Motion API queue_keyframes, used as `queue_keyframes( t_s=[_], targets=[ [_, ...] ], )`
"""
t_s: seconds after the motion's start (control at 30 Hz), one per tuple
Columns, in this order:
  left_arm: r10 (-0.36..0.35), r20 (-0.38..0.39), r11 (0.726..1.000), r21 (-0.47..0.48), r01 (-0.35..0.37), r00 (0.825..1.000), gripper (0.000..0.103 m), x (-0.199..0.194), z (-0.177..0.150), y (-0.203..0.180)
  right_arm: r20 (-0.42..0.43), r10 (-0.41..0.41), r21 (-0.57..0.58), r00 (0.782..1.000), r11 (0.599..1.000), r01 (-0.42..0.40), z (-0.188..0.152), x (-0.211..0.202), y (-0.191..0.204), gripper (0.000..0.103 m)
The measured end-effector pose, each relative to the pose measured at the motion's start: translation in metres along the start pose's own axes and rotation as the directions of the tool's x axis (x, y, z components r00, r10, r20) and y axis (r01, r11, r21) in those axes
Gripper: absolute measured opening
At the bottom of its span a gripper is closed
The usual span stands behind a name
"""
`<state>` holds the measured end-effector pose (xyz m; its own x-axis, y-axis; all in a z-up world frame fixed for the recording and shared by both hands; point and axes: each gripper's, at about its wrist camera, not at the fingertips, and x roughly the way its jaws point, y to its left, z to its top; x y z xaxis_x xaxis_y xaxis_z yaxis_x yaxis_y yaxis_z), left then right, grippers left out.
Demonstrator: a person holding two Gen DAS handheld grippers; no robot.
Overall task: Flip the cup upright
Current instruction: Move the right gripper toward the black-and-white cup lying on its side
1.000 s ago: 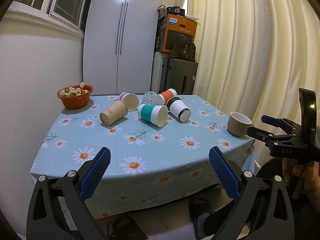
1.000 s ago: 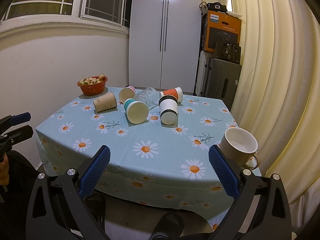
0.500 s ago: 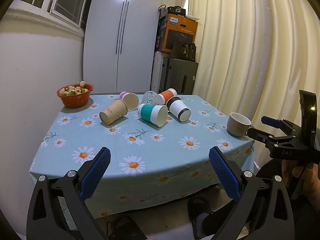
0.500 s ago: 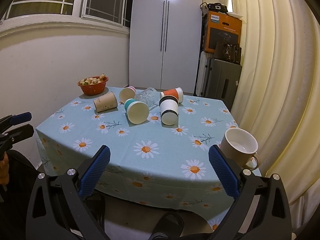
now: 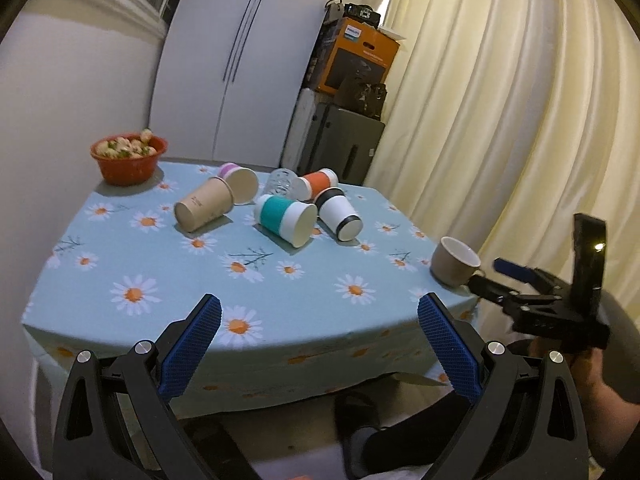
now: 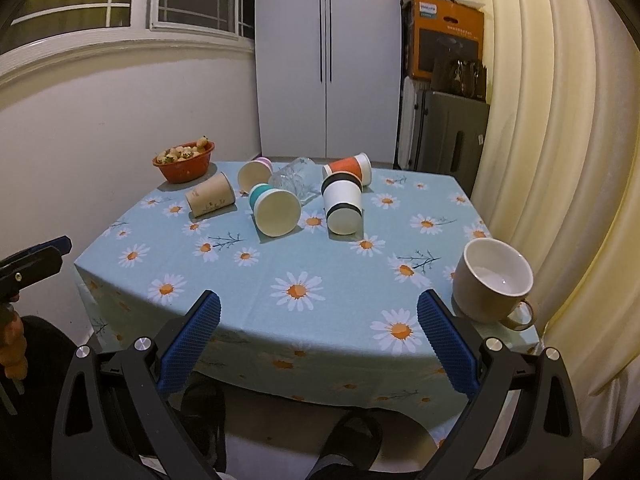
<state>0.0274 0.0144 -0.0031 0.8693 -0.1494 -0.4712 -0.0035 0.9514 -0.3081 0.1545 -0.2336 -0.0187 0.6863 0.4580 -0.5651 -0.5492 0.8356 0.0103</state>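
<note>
Several paper cups lie on their sides mid-table: a kraft cup (image 5: 203, 209) (image 6: 211, 200), a teal-sleeved cup (image 5: 286, 220) (image 6: 275, 209), a black-banded white cup (image 5: 338, 214) (image 6: 343, 208), an orange cup (image 5: 319, 183) (image 6: 348, 167), a pink cup (image 5: 240, 183) (image 6: 255, 172) and a clear glass (image 5: 281, 181) (image 6: 293, 177). A beige mug (image 5: 456, 266) (image 6: 493, 281) stands upright at the right front corner. My left gripper (image 5: 319, 344) and right gripper (image 6: 319, 344) are open and empty, off the table's front edge. The right gripper also shows in the left wrist view (image 5: 496, 278).
A red bowl of fruit (image 5: 129, 158) (image 6: 184, 161) stands at the back left by the wall. The daisy tablecloth (image 5: 168, 276) (image 6: 332, 272) hangs over the front edge. Curtains (image 6: 560, 140) are close on the right; a cabinet and boxes stand behind.
The left gripper has tilted and moved a little nearer the table. The right gripper has barely moved. The cups have not moved.
</note>
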Motion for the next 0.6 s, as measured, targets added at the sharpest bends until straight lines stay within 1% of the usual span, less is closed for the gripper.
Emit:
queue_keyframes(
  t_s=[0.13,0.3,0.5,0.6],
  targets=[
    [-0.043,-0.016,0.997,-0.059,0.042,0.999,0.096,0.012,0.009,0.011,-0.032,0.007,0.004,0.999,1.0,-0.007,0.01,0.016,-0.001,0.098],
    [-0.068,-0.034,0.991,-0.119,0.064,0.997,0.096,0.027,0.021,0.025,-0.067,0.01,-0.009,0.998,1.0,-0.011,0.022,0.038,-0.001,0.098],
    [-0.118,-0.045,0.973,-0.206,0.106,0.992,0.096,0.048,0.039,0.041,-0.118,0.02,-0.033,0.993,0.999,-0.024,0.038,0.068,-0.001,0.098],
    [-0.15,-0.055,0.958,-0.255,0.132,0.987,0.096,0.064,0.048,0.047,-0.147,0.041,-0.016,0.988,0.999,-0.043,0.05,0.087,-0.005,0.098]
  ],
)
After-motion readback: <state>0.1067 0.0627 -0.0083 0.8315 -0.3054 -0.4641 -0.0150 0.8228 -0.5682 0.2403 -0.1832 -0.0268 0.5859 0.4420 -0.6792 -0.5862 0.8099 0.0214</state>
